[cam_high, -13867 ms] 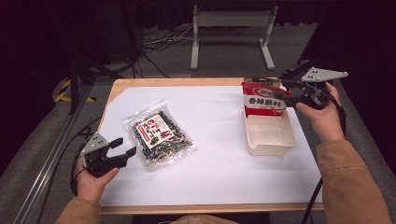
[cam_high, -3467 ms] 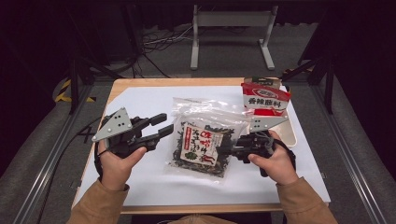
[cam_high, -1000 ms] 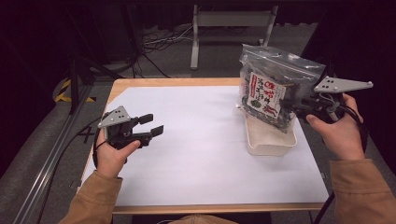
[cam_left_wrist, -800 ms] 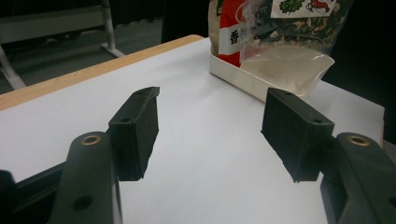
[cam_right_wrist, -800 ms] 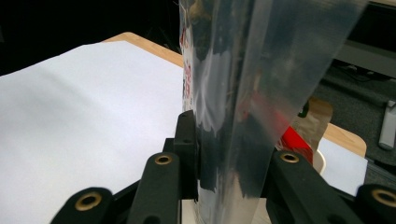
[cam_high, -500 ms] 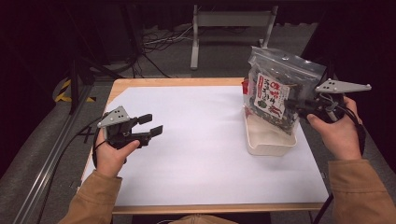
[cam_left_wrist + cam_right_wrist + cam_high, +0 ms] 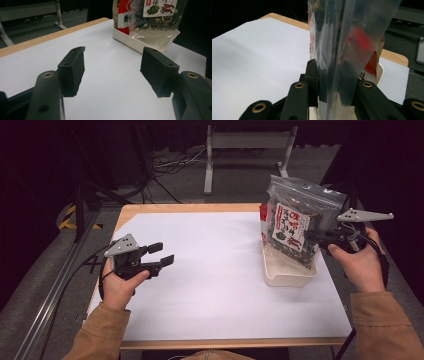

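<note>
Gripping a clear snack bag (image 7: 295, 227) by its right edge, the right gripper (image 7: 320, 237) holds it upright over the white tray (image 7: 287, 275) at the right side of the worktop (image 7: 220, 285). Its jaws are clamped on the plastic, as the right gripper view (image 7: 334, 82) shows at close range, the film pinched between the two black pads. The bag's lower corner hangs just inside the tray, above its floor; whether it touches the bottom cannot be told. A red snack packet (image 7: 263, 222) stands in the tray's far end, leaning against the wall behind the bag; the left gripper view shows the same packet (image 7: 122, 15) beside the bag (image 7: 155, 17), whose dark leafy contents fill its upper part while the bottom seam sags clear and empty-looking.

The tray sits near the worktop's right edge, with a narrow strip of white sheet beside it and a wider band toward the person. The left gripper (image 7: 160, 255) hovers well apart at the left side, just inside the left edge of the sheet, its jaws spread wide with nothing between them. Between the two grippers the white sheet lies bare, a broad stretch of open room from the wooden far edge to the near one. Tan sleeves (image 7: 100, 335) enter from the bottom.
</note>
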A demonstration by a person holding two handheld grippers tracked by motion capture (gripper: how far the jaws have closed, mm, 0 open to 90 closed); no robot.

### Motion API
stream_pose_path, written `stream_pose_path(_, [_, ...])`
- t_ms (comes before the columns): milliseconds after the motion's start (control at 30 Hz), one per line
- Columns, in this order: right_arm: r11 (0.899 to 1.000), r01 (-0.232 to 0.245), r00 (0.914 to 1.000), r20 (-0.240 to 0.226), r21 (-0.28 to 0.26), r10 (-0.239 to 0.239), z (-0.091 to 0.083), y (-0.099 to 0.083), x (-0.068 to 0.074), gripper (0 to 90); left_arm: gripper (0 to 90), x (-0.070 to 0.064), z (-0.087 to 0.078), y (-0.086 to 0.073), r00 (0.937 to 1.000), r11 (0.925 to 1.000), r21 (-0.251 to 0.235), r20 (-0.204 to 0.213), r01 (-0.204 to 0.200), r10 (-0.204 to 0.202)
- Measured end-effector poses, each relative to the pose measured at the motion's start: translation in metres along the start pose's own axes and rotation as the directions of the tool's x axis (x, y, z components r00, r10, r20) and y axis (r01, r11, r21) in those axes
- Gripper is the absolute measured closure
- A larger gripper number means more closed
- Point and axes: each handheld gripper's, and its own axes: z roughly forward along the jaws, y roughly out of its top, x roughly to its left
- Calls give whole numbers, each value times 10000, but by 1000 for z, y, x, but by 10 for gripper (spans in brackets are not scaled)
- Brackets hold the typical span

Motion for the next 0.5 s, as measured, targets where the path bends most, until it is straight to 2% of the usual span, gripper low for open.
stream_pose_path(200, [9997,-149,9999,-16,184,150,2,-3,-3,723,362,0,0,0,10000,10000,19,14,35,-35])
stream_pose_path(333, [9981,-6,9998,185,620,-6,5,-4,-2,725,362,1,-1,-1,10000,10000,-8,5,17,-17])
stream_pose_path(500, [9966,37,9998,188,819,-53,9,-6,-1,726,362,1,-1,-1,10000,10000,1,0,12,-12])
